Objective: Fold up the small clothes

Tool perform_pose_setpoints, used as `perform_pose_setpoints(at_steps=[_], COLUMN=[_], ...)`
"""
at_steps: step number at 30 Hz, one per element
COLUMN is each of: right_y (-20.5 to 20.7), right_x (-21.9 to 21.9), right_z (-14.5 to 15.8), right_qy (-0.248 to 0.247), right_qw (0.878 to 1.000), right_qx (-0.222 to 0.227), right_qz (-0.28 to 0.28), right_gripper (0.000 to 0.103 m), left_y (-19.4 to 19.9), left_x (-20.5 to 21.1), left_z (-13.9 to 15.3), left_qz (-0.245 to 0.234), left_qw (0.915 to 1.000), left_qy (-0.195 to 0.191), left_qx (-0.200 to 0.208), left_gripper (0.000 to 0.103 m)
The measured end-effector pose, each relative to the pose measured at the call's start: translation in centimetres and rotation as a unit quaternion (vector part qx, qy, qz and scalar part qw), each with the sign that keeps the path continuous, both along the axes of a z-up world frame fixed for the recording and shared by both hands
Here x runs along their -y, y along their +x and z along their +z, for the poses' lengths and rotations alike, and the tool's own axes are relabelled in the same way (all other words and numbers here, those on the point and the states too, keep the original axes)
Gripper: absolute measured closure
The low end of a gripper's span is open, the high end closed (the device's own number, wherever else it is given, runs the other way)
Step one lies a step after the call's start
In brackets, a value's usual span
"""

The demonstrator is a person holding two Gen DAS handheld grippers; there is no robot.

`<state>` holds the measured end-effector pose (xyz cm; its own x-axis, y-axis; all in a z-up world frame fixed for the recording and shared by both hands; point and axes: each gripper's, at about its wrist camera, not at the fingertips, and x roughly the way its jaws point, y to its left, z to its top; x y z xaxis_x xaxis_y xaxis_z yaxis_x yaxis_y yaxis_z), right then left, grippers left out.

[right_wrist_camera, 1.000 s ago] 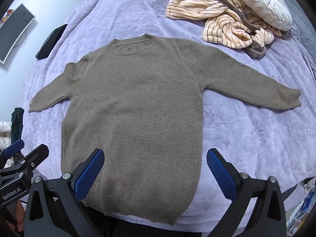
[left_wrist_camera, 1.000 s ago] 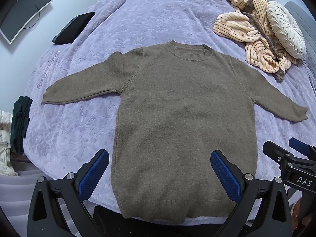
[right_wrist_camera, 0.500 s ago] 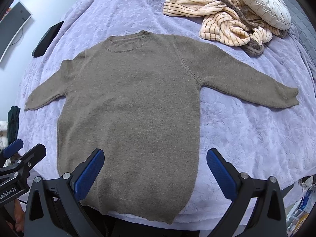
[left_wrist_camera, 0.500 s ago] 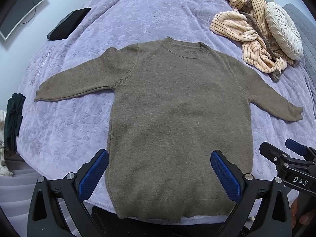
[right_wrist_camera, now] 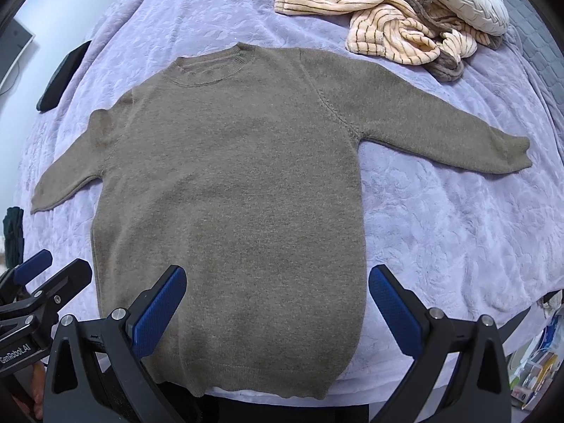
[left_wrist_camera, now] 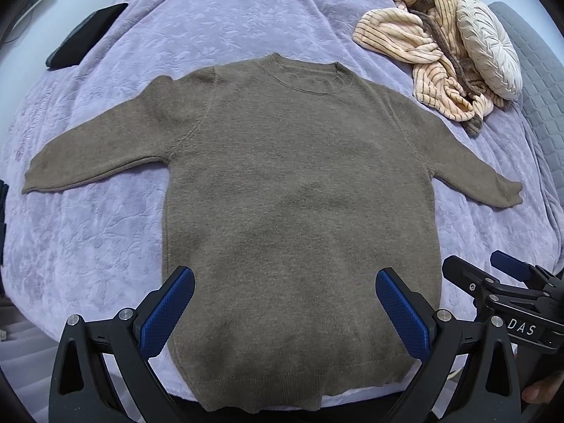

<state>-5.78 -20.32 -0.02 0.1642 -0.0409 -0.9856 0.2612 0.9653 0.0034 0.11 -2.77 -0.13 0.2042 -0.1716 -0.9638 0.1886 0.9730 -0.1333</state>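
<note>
A small brown knit sweater [left_wrist_camera: 299, 183] [right_wrist_camera: 229, 176] lies flat on the lavender bedspread [left_wrist_camera: 88, 239], collar away from me and both sleeves spread out. Its hem hangs slightly over the near bed edge. My left gripper [left_wrist_camera: 284, 303] hovers open above the lower part of the sweater, its blue pads wide apart with nothing between them. My right gripper [right_wrist_camera: 277, 299] is open too, above the lower right half of the sweater. Each gripper shows at the edge of the other's view: the right gripper [left_wrist_camera: 493, 282] and the left gripper [right_wrist_camera: 42, 275].
A striped peach blanket [left_wrist_camera: 423, 46] [right_wrist_camera: 380, 17] and a round cream cushion [left_wrist_camera: 490, 46] lie at the far right of the bed. A black flat object [left_wrist_camera: 84, 35] rests at the far left. Dark clothes [right_wrist_camera: 13, 236] hang off to the left. Clutter [right_wrist_camera: 539, 363] sits below the bed's right side.
Both grippers have moved forward over the bed, so the sweater looks larger and nearer. Both stay open. The sweater has not moved.
</note>
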Motion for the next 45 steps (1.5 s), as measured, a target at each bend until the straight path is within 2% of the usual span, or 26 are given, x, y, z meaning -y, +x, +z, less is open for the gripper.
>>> perform_pose_setpoints(at_steps=[5,8,12,16,22,25,28,30,32,34,36,38,41,44,45], right_y=[0.9,1.8,3.2,4.7,6.5,7.1,7.4,7.5,7.6,7.7,7.8,7.9,8.0,7.9,7.8], right_x=[-1.6,-3.5,-6.3,-9.9,-14.8,-16.8,-18.6,-19.4,-20.0,-20.5,-20.9,-21.1,-21.2,-20.9,-20.6], right_z=[-0.7,-1.1,-1.7,-2.4,-3.6,-4.2,-5.0,-5.4,-5.9,-6.3,-6.6,-6.6,-6.8,-6.5,-6.4], right_qy=[-0.006,-0.005,-0.001,0.006,0.019,0.022,0.020,0.021,0.021,0.025,0.027,0.029,0.032,0.035,0.047], right_qw=[1.000,1.000,1.000,0.999,0.997,0.995,0.993,0.992,0.991,0.990,0.990,0.989,0.988,0.987,0.986], right_qx=[-0.008,-0.013,-0.018,-0.023,-0.035,-0.044,-0.056,-0.064,-0.071,-0.074,-0.075,-0.076,-0.077,-0.071,-0.068], right_qz=[-0.006,0.000,0.013,0.036,0.071,0.089,0.104,0.110,0.114,0.114,0.116,0.120,0.130,0.141,0.146], right_gripper=[0.000,0.000,0.000,0.000,0.000,0.000,0.000,0.000,0.000,0.000,0.000,0.000,0.000,0.000,0.000], left_y=[1.6,3.3,6.1,8.8,12.2,13.0,13.5,13.7,13.9,14.3,14.8,15.6,16.4,16.5,16.5], left_x=[-2.0,-5.1,-11.8,-20.7,-33.1,-37.9,-40.8,-42.2,-42.9,-43.0,-42.5,-41.7,-40.7,-40.5,-40.3], left_z=[-1.1,-1.6,-2.8,-5.1,-10.5,-13.4,-15.7,-16.5,-16.4,-15.8,-15.6,-16.1,-16.8,-16.2,-16.1], left_qz=[0.002,0.028,0.095,0.175,0.293,0.338,0.371,0.394,0.399,0.385,0.367,0.360,0.369,0.384,0.385], left_qw=[0.9995,0.9979,0.9922,0.9813,0.9528,0.9337,0.9118,0.8942,0.8845,0.8845,0.8905,0.9005,0.9035,0.9091,0.9115], left_qy=[-0.032,-0.057,-0.081,-0.079,-0.080,-0.118,-0.176,-0.212,-0.240,-0.259,-0.262,-0.238,-0.213,-0.155,-0.137], left_qx=[-0.008,-0.003,0.004,0.014,0.007,0.000,0.002,0.012,0.030,0.048,0.061,0.055,0.047,0.049,0.049], left_gripper=[0.000,0.000,0.000,0.000,0.000,0.000,0.000,0.000,0.000,0.000,0.000,0.000,0.003,0.038,0.056])
